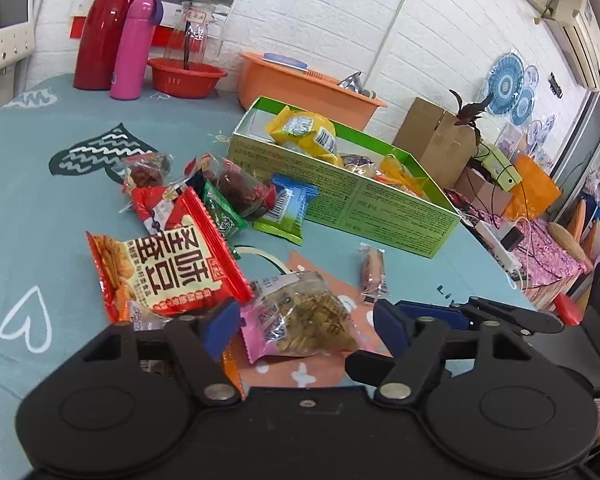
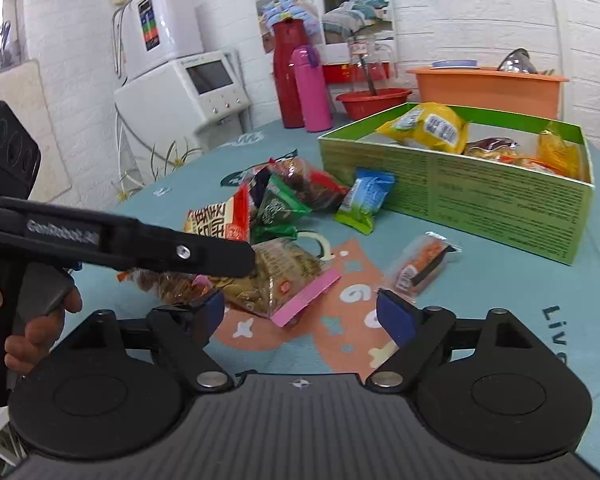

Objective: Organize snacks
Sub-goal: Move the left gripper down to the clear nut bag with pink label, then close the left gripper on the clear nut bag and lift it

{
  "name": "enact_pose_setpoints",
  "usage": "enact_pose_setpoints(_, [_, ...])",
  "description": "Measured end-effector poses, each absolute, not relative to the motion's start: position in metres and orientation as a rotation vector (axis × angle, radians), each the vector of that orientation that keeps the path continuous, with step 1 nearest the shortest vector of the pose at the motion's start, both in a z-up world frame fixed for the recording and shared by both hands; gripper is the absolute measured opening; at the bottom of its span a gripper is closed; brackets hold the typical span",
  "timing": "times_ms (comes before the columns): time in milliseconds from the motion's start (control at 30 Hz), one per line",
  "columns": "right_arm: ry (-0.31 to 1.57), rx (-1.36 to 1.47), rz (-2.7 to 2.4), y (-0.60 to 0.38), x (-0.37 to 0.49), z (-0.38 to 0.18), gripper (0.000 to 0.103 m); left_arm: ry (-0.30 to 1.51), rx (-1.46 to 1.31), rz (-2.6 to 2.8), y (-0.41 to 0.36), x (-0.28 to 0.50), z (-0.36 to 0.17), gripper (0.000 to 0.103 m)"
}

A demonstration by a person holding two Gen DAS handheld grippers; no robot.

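Loose snack packets lie on the teal tablecloth in front of a green box [image 1: 340, 196] [image 2: 460, 200] that holds a yellow packet [image 1: 304, 132] [image 2: 428, 126] and others. My left gripper [image 1: 306, 326] is open, its jaws on either side of a clear, pink-edged packet of seeds [image 1: 304, 320] [image 2: 284, 280] without pressing on it. A large red packet [image 1: 168, 272] lies just left of it. My right gripper [image 2: 302, 312] is open over bare cloth, just short of the seed packet. A small orange packet [image 2: 420, 268] [image 1: 374, 276] lies ahead of its right finger.
A blue-green packet [image 1: 288, 208] [image 2: 364, 200] leans near the box wall. At the back stand a red flask [image 1: 104, 28], a pink bottle [image 1: 134, 48], a red bowl [image 1: 186, 76] and an orange basin [image 1: 300, 84]. The table edge [image 1: 492, 264] runs to the right.
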State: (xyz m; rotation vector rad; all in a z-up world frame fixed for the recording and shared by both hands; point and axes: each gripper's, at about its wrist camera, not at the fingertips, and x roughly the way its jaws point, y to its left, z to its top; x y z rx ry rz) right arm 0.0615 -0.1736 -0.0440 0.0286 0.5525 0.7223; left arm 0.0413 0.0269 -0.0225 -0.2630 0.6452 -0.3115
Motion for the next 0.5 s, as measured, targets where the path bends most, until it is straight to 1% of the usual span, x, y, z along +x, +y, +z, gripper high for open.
enact_pose_setpoints(67, [0.557, 0.014, 0.722, -0.170, 0.063, -0.046, 0.103, 0.643, -0.262, -0.325, 0.028, 0.043, -0.024, 0.092])
enact_pose_setpoints(133, [0.559, 0.004, 0.721, -0.165, 0.066, -0.047, 0.103, 0.644, -0.248, -0.330, 0.026, 0.046, -0.025, 0.078])
enact_pose_setpoints(167, [0.559, 0.000, 0.724, -0.164, 0.067, -0.048, 0.099, 0.642, -0.231, -0.334, 0.025, 0.046, -0.026, 0.074])
enact_pose_setpoints(200, [0.561, -0.006, 0.728, -0.163, 0.068, -0.048, 0.098, 0.647, -0.226, -0.343, 0.024, 0.047, -0.027, 0.066])
enact_pose_setpoints(233, [0.563, -0.015, 0.731, -0.162, 0.069, -0.049, 0.096, 0.649, -0.227, -0.351, 0.024, 0.048, -0.027, 0.065])
enact_pose_setpoints(367, [0.564, -0.054, 0.725, -0.161, 0.069, -0.049, 0.086, 0.652, -0.236, -0.390, 0.020, 0.051, -0.025, 0.068])
enact_pose_setpoints(400, [0.561, -0.059, 0.721, -0.162, 0.069, -0.048, 0.084, 0.652, -0.242, -0.408, 0.018, 0.052, -0.024, 0.069])
enact_pose_setpoints(467, [0.560, -0.056, 0.707, -0.167, 0.071, -0.048, 0.073, 0.657, -0.245, -0.434, 0.013, 0.055, -0.023, 0.069])
enact_pose_setpoints(500, [0.563, -0.054, 0.701, -0.170, 0.071, -0.049, 0.071, 0.657, -0.240, -0.440, 0.010, 0.057, -0.024, 0.070])
